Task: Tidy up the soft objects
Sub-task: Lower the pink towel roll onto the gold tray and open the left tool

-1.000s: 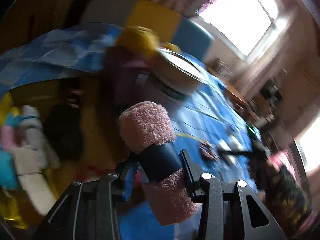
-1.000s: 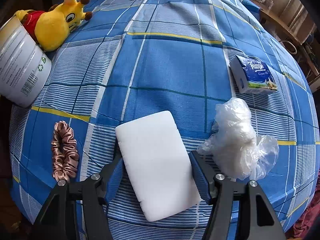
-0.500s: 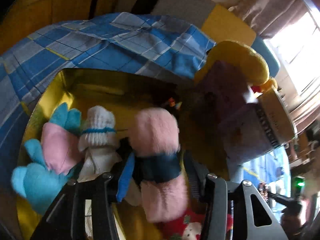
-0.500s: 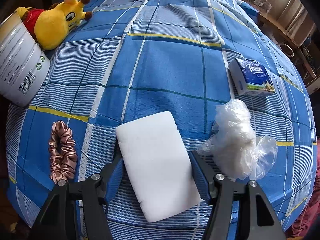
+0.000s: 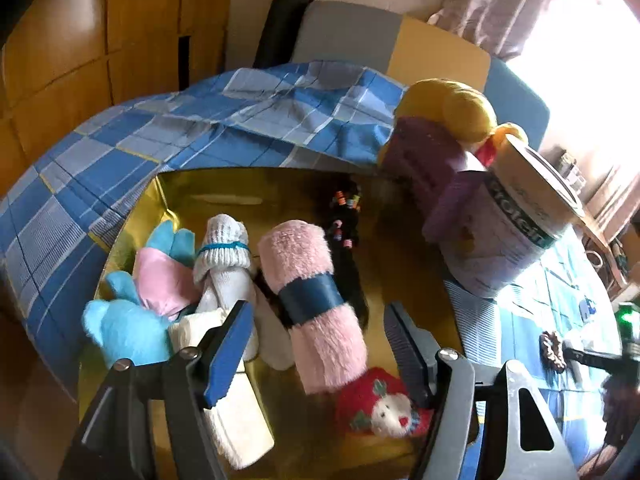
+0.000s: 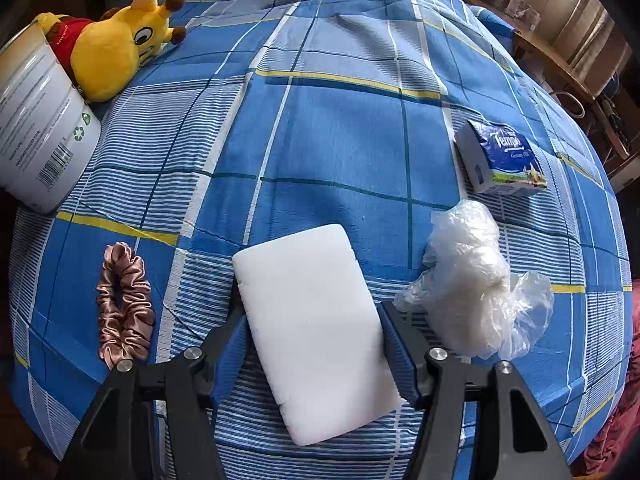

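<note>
In the left wrist view a pink towel roll point(image 5: 308, 280) with a blue band lies in the gold box point(image 5: 180, 184), free of both pads. My left gripper point(image 5: 316, 308) hangs over it, its jaws opening wide of the roll. A white sock roll point(image 5: 224, 248), a blue and pink plush point(image 5: 132, 320) and a red piece with a white bear point(image 5: 380, 408) also lie in the box. In the right wrist view a white sponge point(image 6: 312, 328) lies flat on the blue checked bedspread point(image 6: 340, 140). My right gripper point(image 6: 312, 312) points down over it, jaws closing along its long sides.
A brown satin scrunchie point(image 6: 124, 304) lies left of the sponge, and a crumpled clear plastic bag point(image 6: 472, 288) right of it. Farther off are a tissue pack point(image 6: 500, 160), a yellow plush point(image 6: 116, 48) and a large can point(image 6: 36, 128). That can point(image 5: 512, 236) stands beside the box.
My left gripper swung from above the bed to over the gold box, opened, and the pink towel roll dropped out of its pads into the box. The right gripper barely moved.
</note>
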{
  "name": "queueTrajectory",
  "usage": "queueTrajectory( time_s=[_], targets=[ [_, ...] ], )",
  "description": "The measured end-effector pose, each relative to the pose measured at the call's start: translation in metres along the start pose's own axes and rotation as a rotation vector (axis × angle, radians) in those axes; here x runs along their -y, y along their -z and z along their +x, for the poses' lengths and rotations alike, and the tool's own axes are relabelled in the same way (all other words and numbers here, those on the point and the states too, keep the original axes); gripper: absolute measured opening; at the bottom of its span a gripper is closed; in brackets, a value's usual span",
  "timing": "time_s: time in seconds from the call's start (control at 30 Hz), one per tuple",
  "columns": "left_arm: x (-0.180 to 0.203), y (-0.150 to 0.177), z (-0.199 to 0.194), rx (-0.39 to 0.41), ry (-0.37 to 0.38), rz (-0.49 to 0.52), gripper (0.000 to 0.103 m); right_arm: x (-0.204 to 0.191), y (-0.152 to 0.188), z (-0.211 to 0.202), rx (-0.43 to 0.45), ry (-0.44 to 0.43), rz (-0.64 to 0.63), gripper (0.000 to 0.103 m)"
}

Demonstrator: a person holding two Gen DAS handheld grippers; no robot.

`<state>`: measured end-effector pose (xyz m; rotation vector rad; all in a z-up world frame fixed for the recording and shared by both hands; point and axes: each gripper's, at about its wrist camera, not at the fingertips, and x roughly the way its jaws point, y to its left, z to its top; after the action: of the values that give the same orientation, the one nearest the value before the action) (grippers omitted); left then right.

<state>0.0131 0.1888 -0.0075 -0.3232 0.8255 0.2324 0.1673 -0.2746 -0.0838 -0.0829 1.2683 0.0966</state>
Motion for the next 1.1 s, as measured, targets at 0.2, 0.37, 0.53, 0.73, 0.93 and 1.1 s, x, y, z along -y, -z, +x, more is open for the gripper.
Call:
queueTrajectory(
  time_s=[0.2, 0.37, 0.53, 0.73, 0.93, 1.1],
  targets=[
    [0.007, 0.006, -0.018, 0.031, 0.009, 0.04, 0.073, -0.004, 0.001, -0.002, 0.011, 0.003, -0.009, 0.058],
    [0.007, 0.012, -0.024, 0.03, 0.009, 0.052, 0.073, -0.005, -0.001, -0.006, 0.023, 0.006, -0.005, 0.058],
    [0.009, 0.015, -0.029, 0.04, 0.016, 0.073, 0.073, -0.012, -0.002, -0.026, 0.097, -0.022, 0.025, 0.058],
    [0.01, 0.02, -0.033, 0.045, 0.026, 0.09, 0.073, -0.042, -0.005, -0.065, 0.231, -0.07, 0.035, 0.058],
    [0.006, 0.023, -0.036, 0.047, 0.023, 0.091, 0.075, -0.104, -0.019, -0.121, 0.397, -0.163, -0.057, 0.058],
    [-0.001, 0.024, -0.036, 0.046, 0.02, 0.078, 0.075, -0.168, -0.02, -0.165, 0.498, -0.304, -0.166, 0.058]
  ],
)
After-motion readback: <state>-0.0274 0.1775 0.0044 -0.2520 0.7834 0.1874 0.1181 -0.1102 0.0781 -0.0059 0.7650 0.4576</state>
